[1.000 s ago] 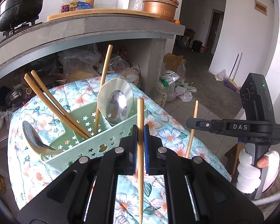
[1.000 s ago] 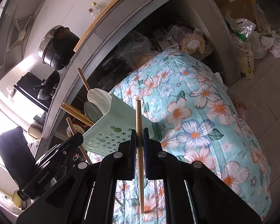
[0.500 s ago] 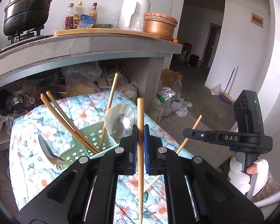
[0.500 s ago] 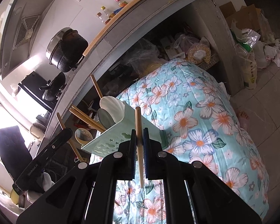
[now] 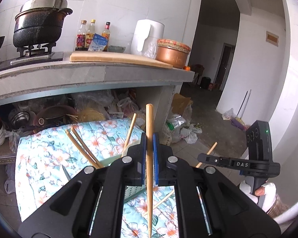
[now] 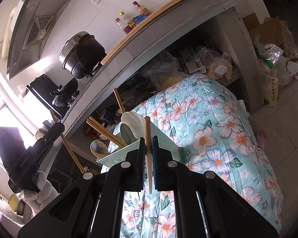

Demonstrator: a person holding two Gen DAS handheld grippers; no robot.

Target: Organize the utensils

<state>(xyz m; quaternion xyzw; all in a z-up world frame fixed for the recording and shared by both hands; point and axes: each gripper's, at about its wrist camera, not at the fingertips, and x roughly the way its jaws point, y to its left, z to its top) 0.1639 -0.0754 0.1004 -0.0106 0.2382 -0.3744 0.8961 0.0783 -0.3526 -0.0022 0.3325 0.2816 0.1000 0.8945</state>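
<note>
left claw: clamped on one chopstick | right claw: clamped on another chopstick | step: keep both sticks upright, lower tips into green caddy just ahead, below claws, release only once inside | caddy: two leaning chopsticks, spoon, white ladle

**Chopsticks and a mint-green utensil caddy**

A long wooden chopstick stands upright. A second wooden chopstick tilts slightly. The pale green perforated plastic caddy, on a floral-quilted surface, holds slanting chopsticks, a white scalloped spoon and a metal spoon.
</note>
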